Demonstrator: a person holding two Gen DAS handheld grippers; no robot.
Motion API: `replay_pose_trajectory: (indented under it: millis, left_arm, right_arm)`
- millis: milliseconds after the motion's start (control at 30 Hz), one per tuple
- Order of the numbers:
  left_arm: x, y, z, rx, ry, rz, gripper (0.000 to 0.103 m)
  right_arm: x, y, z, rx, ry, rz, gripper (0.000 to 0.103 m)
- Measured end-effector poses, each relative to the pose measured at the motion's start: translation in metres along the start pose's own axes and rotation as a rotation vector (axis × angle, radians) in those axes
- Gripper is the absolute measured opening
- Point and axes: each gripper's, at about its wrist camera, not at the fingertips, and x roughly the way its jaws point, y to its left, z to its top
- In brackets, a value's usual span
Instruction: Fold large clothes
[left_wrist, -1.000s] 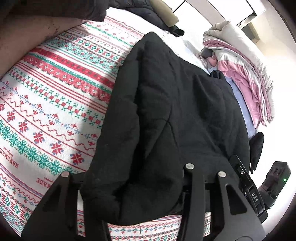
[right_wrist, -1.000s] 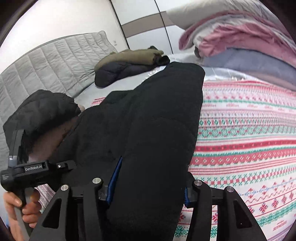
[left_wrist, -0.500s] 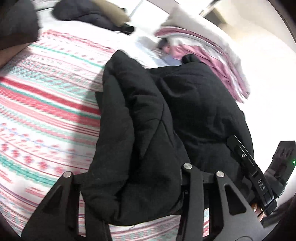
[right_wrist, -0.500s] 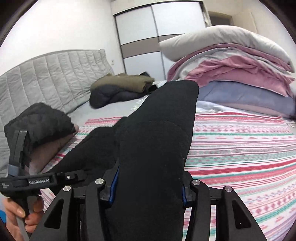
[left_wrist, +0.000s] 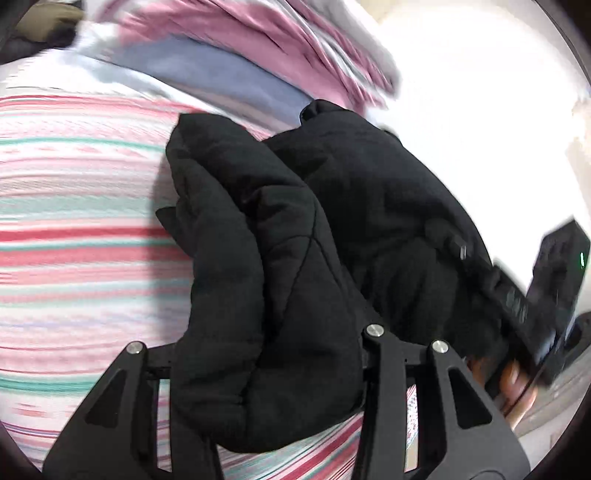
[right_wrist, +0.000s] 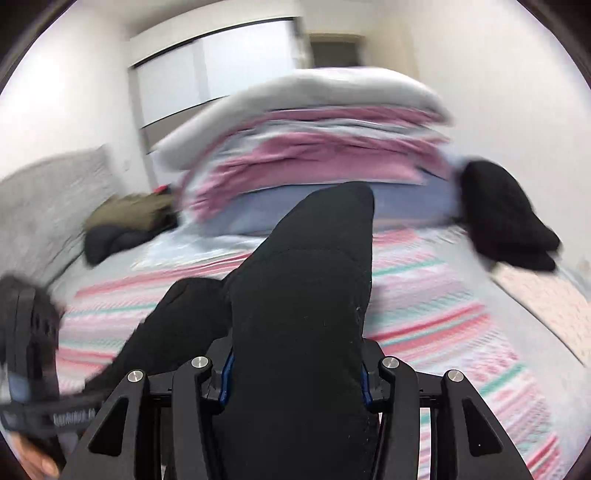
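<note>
Bright daylight, blown-out white glare right of the black coat (left_wrist: 280, 280). Heavy motion blur smearing the striped bedspread (left_wrist: 74, 258) and stacked bedding (right_wrist: 314, 147) behind the coat. Fisheye bending, dark vignette at corners.

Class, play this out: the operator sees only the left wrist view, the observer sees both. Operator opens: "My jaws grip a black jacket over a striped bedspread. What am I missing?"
Observer: The right gripper is clamped on the same black jacket.
Operator: Anything past the striped bedspread?
Observer: Yes, a grey padded headboard stands at the far left.
Operator: What else lies on the bed?
Observer: An olive garment sits on a dark one near that headboard.
</note>
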Motion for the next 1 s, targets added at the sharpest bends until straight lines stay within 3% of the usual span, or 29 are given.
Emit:
replay_pose_trajectory:
  millis: [100,167,233,300,333,433,467,533,633,733,867,1000]
  left_arm:
    - [0.068,-0.017,-0.038,-0.019,0.18,0.033,0.053]
    - [0.08,-0.005,-0.062,-0.095,0.171,0.016,0.063]
    - [0.075,0.004,-0.073,-0.074,0.138,-0.062,0.068]
    - [0.069,0.017,-0.072,-0.091,0.151,-0.128,0.069]
    - [0.066,0.026,-0.072,-0.134,0.173,-0.159,0.069]
    - [0.059,0.049,-0.061,-0.284,0.235,-0.228,0.069]
    - [0.051,0.052,-0.058,-0.293,0.234,-0.233,0.069]
    - [0.033,0.056,-0.057,-0.283,0.216,-0.227,0.069]
    - [-0.008,0.058,-0.081,-0.274,0.197,-0.192,0.069]
    - [-0.056,0.065,-0.098,-0.243,0.177,-0.106,0.069]
    - [-0.115,0.035,-0.111,-0.023,0.109,0.103,0.069]
    - [-0.159,0.006,-0.115,0.153,0.018,0.254,0.08]
  right_arm:
    - [0.021,-0.098,-0.009,0.155,0.091,-0.039,0.057]
    - [0.047,-0.17,-0.04,0.378,0.22,-0.082,0.065]
    - [0.063,-0.229,-0.088,0.621,0.304,-0.056,0.074]
    - [0.053,-0.258,-0.116,0.808,0.211,0.068,0.074]
    - [0.044,-0.268,-0.125,0.886,0.16,0.078,0.074]
    - [0.02,-0.274,-0.126,0.952,0.106,-0.006,0.075]
    - [0.0,-0.267,-0.121,0.943,0.062,-0.054,0.075]
    - [-0.033,-0.25,-0.113,0.911,-0.008,-0.06,0.075]
    - [-0.081,-0.202,-0.108,0.812,-0.041,-0.089,0.076]
    - [-0.131,-0.14,-0.114,0.738,-0.077,-0.161,0.076]
    - [-0.173,-0.059,-0.141,0.738,-0.098,-0.149,0.083]
    - [-0.203,0.001,-0.168,0.687,-0.095,-0.236,0.083]
